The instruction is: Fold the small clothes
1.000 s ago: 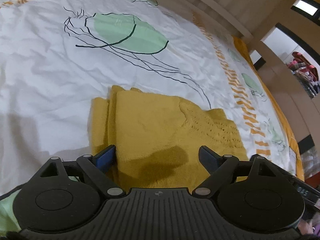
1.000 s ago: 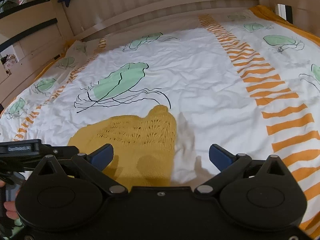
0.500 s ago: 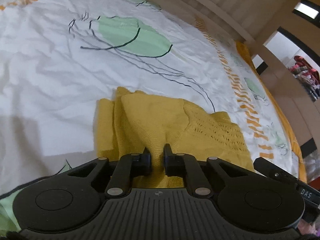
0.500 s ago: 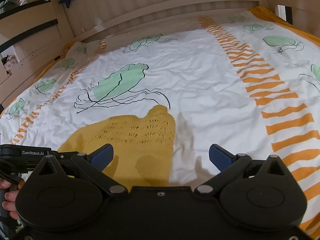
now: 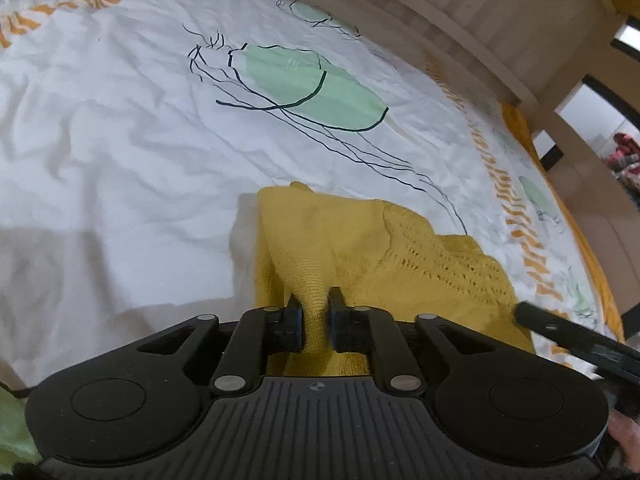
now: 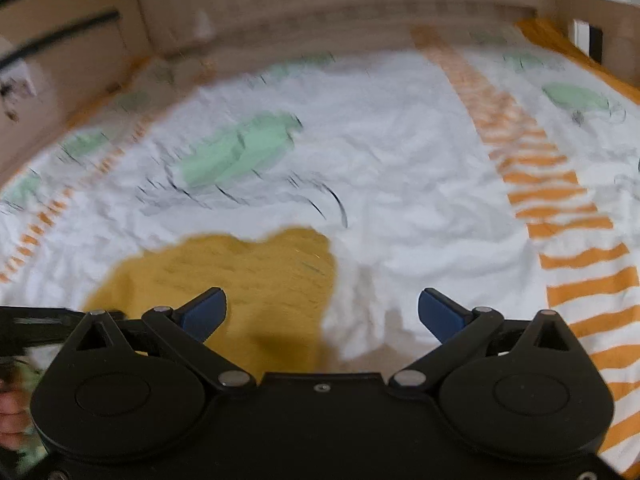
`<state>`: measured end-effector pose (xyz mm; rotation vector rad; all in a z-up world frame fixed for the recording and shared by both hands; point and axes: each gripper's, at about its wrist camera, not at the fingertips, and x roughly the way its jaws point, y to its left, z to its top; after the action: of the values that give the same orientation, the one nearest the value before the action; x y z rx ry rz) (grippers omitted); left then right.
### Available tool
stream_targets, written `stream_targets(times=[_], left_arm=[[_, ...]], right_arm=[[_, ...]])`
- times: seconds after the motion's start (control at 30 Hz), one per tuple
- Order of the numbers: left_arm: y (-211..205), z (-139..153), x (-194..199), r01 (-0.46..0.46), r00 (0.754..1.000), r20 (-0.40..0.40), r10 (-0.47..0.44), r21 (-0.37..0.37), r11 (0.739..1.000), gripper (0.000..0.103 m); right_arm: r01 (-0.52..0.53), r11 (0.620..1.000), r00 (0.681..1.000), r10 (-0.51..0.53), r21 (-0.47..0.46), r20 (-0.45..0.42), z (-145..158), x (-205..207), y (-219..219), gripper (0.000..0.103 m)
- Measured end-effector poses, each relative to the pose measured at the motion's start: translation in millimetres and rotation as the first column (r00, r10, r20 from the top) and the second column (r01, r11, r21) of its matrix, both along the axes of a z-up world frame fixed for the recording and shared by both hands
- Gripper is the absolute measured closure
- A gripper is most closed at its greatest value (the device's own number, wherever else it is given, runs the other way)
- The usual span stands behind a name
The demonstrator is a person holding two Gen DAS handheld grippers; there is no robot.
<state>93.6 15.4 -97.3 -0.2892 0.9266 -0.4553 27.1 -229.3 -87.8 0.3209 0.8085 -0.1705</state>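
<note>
Yellow knitted garment is lying partly folded on the bed's printed sheet, near edge of the bedding, lace-patterned part toward the right.

Left tool: fingers are drawn nearly together, with a ridge of the yellow knit pinched up between them. Only a narrow pleat is being held, not a full hem.

Right tool: fingers are spread wide, nothing between them. It is being held above the garment's right edge, where knit meets sheet. Right view is heavily blurred, so exact contact with the cloth cannot be told.

Risks, as judged from here:
- The pinch is being taken on a small bunch of loose knit. If it is pulled hard, slipping out is likely, or just the top layer being lifted while lower layers are left behind.
- Stacked layers at the left edge are likely being disturbed by any sideways drag, so the existing fold could be undone.
- With one corner alone being lifted, the garment could be skewed or stretched.
- Sheet under the knit could be caught by the right tool if it is closed low.
</note>
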Motion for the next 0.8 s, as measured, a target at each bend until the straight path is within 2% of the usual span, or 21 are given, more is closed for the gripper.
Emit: stream_targets(times=[0.07,0.13,0.23,0.3,0.4,0.47,0.53,0.63,0.7,0.8], left_arm=[[-1,0,2,0.014,1.000,-0.006,-0.013,0.009,1.000,0.083],[-2,1,3,0.019,1.000,-0.012,-0.019,0.013,1.000,0.081],[-5,8,2,0.008,1.000,-0.020,-0.007,0.075,0.997,0.067],[-5,16,-5,0.017,1.000,-0.011,-0.016,0.104,0.994,0.065],[-6,25,-20,0.055,0.998,0.011,-0.058,0.174,0.983,0.055],[-5,26,-29,0.074,0.997,0.018,-0.080,0.223,0.972,0.048],[0,21,-35,0.090,0.996,-0.004,-0.092,0.248,0.965,0.046],[14,10,-42,0.089,0.996,-0.046,-0.081,0.219,0.972,0.037],[21,9,-44,0.078,0.996,-0.053,-0.069,0.199,0.977,0.032],[24,4,-45,0.080,0.995,-0.071,-0.067,0.203,0.976,0.019]], right_arm=[[-0.001,1.000,0.997,0.002,0.015,-0.073,-16,11,-5,0.001],[0.019,0.997,0.998,-0.014,0.070,-0.068,-24,10,-13,0.001],[0.025,0.996,0.998,-0.020,0.089,-0.063,-19,4,-15,0.001],[0.030,0.995,0.998,-0.024,0.098,-0.063,-10,-2,-15,0.001],[-0.005,0.990,0.999,0.012,0.140,-0.050,4,-15,-11,0.001],[-0.039,0.992,0.996,0.048,0.123,-0.071,8,-22,-3,0.001],[-0.076,0.992,0.988,0.089,0.100,-0.126,5,-28,5,0.001],[-0.092,0.991,0.969,0.111,0.098,-0.221,-7,-39,11,0.001],[-0.094,0.991,0.964,0.113,0.092,-0.239,-10,-47,14,0.001],[-0.088,0.992,0.965,0.107,0.085,-0.241,-9,-52,17,0.001]])
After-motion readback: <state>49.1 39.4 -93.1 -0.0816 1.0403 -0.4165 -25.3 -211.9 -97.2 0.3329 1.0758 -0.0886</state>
